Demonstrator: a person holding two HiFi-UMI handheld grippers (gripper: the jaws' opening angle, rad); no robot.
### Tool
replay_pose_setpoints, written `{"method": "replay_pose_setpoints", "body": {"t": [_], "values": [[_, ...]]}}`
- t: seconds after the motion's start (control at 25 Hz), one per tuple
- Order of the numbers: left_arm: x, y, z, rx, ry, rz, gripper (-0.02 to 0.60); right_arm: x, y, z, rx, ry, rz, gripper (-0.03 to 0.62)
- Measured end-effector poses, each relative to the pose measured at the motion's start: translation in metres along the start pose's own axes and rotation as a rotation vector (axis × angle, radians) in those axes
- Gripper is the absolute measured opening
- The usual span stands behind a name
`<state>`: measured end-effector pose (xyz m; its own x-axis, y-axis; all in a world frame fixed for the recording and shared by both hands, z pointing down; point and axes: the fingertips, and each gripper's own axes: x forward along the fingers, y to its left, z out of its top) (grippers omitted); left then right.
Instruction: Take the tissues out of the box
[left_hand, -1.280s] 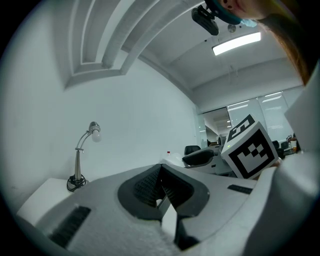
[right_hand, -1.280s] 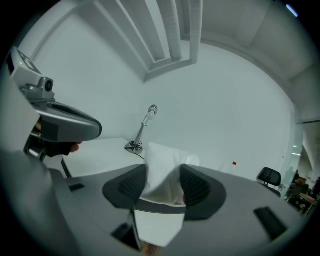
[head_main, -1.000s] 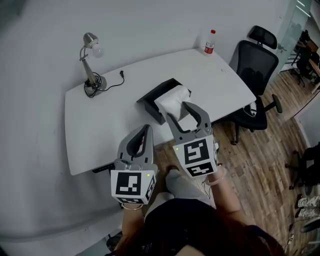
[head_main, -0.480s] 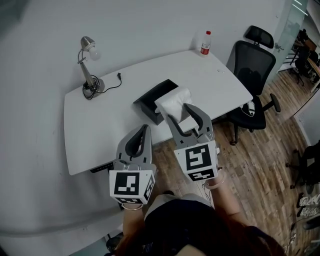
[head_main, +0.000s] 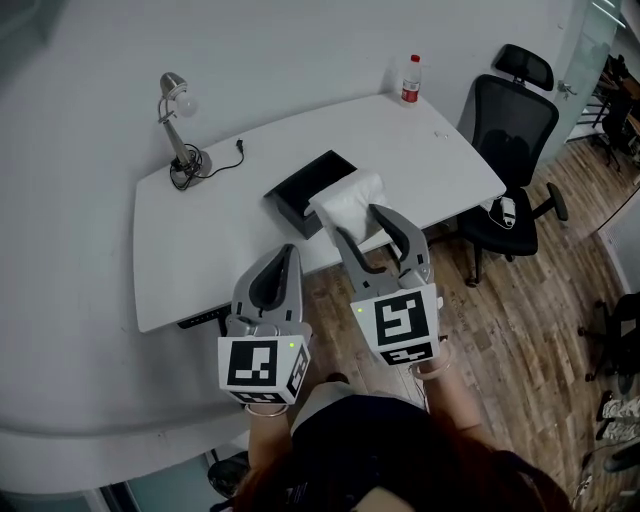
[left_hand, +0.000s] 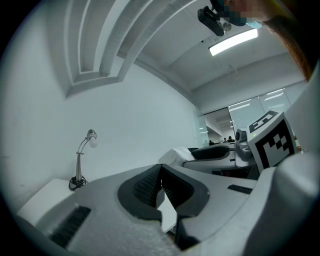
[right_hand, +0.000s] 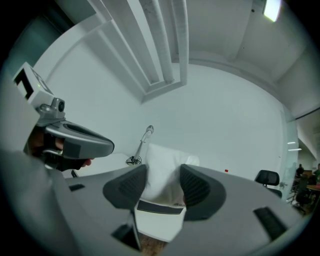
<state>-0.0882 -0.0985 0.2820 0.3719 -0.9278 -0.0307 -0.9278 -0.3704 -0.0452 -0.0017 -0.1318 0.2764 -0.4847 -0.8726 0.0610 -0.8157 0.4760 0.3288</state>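
A black tissue box (head_main: 305, 185) lies open in the middle of the white table (head_main: 200, 240). A thick white wad of tissues (head_main: 347, 200) stands out at the box's right end, and my right gripper (head_main: 358, 223) is shut on it. In the right gripper view the tissues (right_hand: 162, 167) fill the gap between the two dark pads (right_hand: 196, 187), above a dark strip of the box (right_hand: 159, 207). My left gripper (head_main: 286, 252) hovers over the table's near edge, left of the right one. Its jaws (left_hand: 160, 175) are shut with nothing between them.
A desk lamp (head_main: 178, 120) with its cable stands at the table's far left corner. A bottle with a red cap (head_main: 410, 80) stands at the far right corner. A black office chair (head_main: 512, 135) is beside the table's right end, on wooden floor (head_main: 520, 330).
The right gripper has kept its hold on the tissues and they sit a little further out of the box's right end. The left gripper has stayed shut and barely moved.
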Motion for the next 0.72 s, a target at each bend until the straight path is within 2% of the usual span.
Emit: {"method": "replay_pose_setpoints", "body": {"t": [0.72], "values": [[-0.037, -0.073, 0.008, 0.022, 0.023, 0.052, 0.025, -0.081, -0.011, -0.003, 0.023, -0.048, 0.059, 0.221]]}}
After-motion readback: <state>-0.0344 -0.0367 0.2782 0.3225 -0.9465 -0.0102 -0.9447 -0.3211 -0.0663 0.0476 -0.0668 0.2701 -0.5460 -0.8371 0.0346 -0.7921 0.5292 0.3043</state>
